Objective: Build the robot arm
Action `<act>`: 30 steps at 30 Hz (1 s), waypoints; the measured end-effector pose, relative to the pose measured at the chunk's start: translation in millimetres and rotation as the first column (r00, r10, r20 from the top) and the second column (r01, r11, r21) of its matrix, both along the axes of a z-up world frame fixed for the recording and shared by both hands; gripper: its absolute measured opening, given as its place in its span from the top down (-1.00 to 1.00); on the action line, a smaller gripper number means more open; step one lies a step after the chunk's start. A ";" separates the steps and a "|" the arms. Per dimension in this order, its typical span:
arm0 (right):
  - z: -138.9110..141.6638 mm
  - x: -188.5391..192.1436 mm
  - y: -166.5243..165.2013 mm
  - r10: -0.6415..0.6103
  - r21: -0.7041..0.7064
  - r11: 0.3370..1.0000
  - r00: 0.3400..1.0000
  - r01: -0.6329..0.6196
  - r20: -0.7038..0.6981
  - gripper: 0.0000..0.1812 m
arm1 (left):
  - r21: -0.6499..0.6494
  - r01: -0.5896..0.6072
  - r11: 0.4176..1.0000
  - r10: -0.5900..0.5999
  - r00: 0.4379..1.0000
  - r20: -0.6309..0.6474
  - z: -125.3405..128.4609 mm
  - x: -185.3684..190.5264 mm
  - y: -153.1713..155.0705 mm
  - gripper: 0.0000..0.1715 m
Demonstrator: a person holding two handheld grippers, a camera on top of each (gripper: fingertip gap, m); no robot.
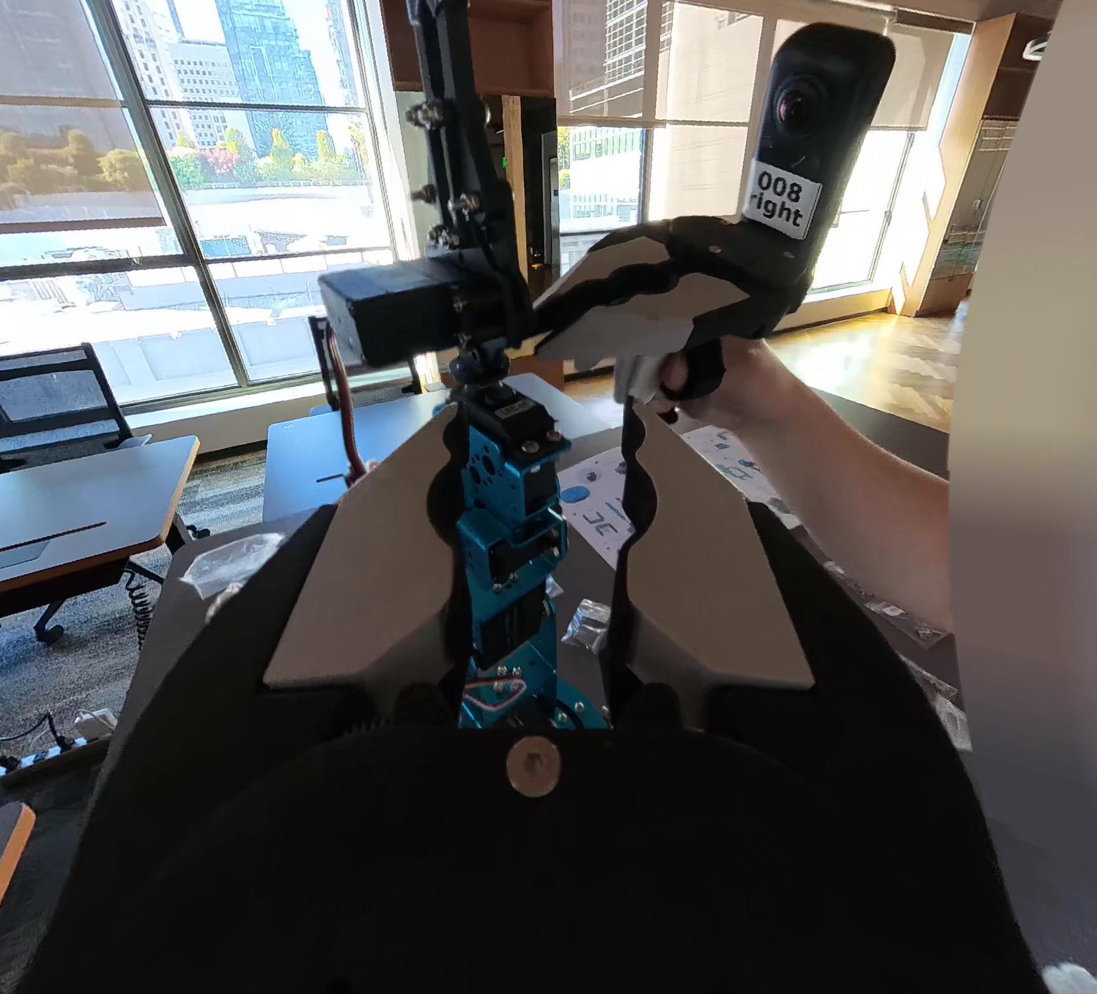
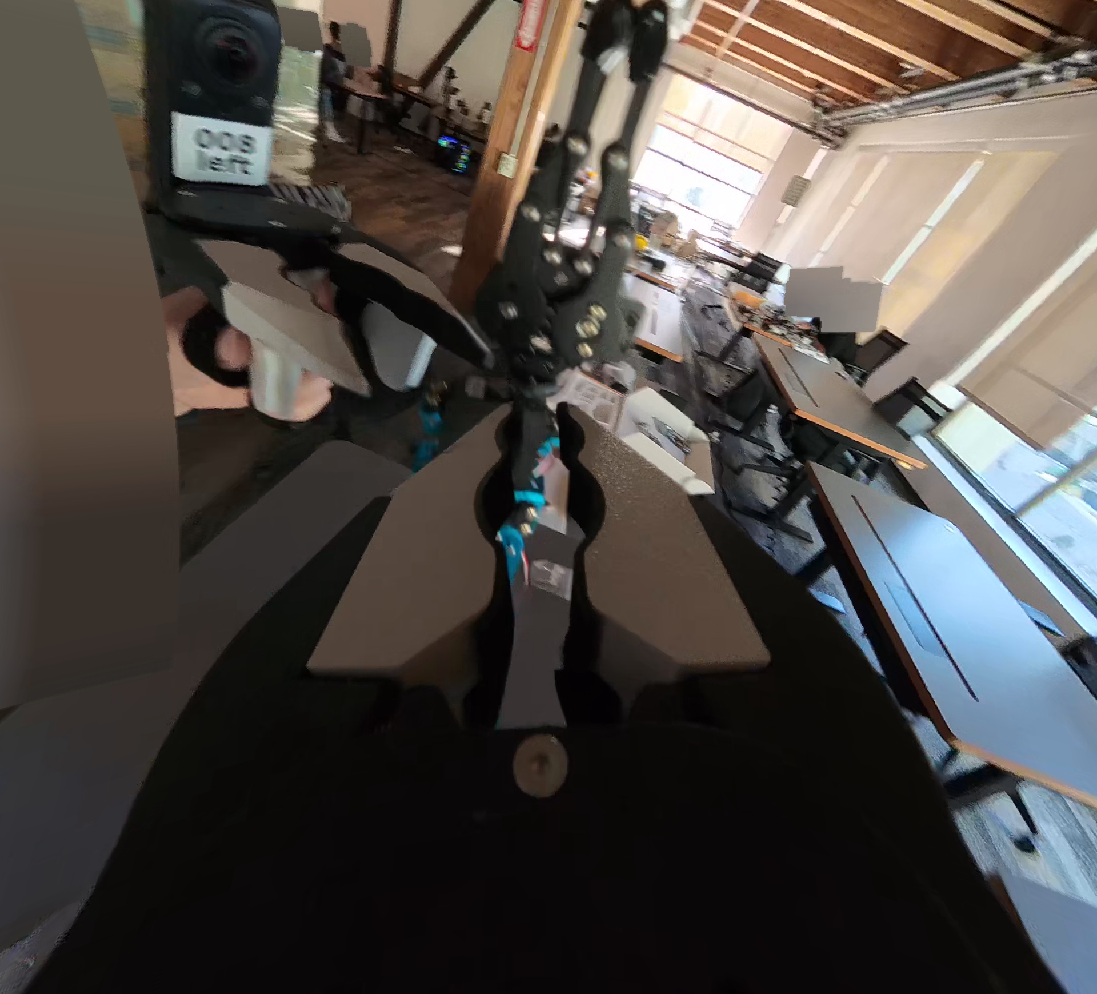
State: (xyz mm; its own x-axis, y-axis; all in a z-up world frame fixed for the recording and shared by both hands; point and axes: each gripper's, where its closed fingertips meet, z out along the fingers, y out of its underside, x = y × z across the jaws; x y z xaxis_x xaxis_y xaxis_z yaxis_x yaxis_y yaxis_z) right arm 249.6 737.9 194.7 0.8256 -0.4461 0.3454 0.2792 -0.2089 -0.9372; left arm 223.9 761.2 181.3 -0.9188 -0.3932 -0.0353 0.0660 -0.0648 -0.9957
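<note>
A small blue metal robot arm [image 1: 510,538] stands on the dark table [image 1: 878,419]. It is topped by a black servo [image 1: 398,312] and a tall black claw [image 1: 439,74] pointing up. My left gripper [image 1: 543,419] is open, with its jaws on either side of the blue column; there is a gap on the right side. My right gripper [image 1: 537,312] comes in from the right, held by a hand [image 1: 736,389], and is shut on the base of the claw. In the blurred right wrist view, the right gripper [image 2: 534,419] pinches the claw [image 2: 570,265] at its base. The left gripper [image 2: 475,354] is just to its left.
Small plastic bags of parts [image 1: 587,624] and a printed sheet [image 1: 599,514] lie on the table. Desks [image 1: 89,502] and a chair [image 1: 53,401] stand by the windows. A wooden post [image 2: 522,134], long desks [image 2: 950,579] and a distant person [image 2: 332,80] are beyond. My two grippers' fingertips are within a few centimetres of each other.
</note>
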 end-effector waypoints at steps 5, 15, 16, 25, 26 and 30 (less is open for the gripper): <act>-36.2 -18.3 -110.9 -0.262 0.099 0.959 0.964 0.266 -0.051 0.88 | 0.077 -0.051 0.996 0.054 0.998 -0.044 -58.3 -17.8 25.5 0.40; -213.9 -65.7 -261.1 -0.451 0.037 0.840 0.733 0.542 -0.510 0.90 | 0.184 0.174 0.967 -0.090 0.914 -0.396 -195.8 -69.8 -3.3 0.46; -226.1 -66.2 -247.8 -0.423 0.025 0.859 0.735 0.512 -0.531 0.90 | 0.181 0.192 0.964 -0.105 0.908 -0.405 -199.7 -71.7 -8.8 0.47; -288.6 -0.8 -134.2 -0.348 -0.225 0.937 0.781 0.269 -0.518 0.90 | 0.202 0.220 0.955 -0.128 0.912 -0.389 -207.2 -75.0 -19.9 0.52; -292.2 12.9 -128.0 -0.358 -0.244 0.932 0.782 0.268 -0.510 0.90 | 0.206 0.219 0.954 -0.126 0.912 -0.390 -208.2 -75.8 -18.4 0.52; -316.6 57.4 -116.6 -0.422 -0.328 0.902 0.740 0.281 -0.524 0.91 | 0.228 0.201 0.953 -0.104 0.920 -0.378 -210.9 -78.0 -5.0 0.53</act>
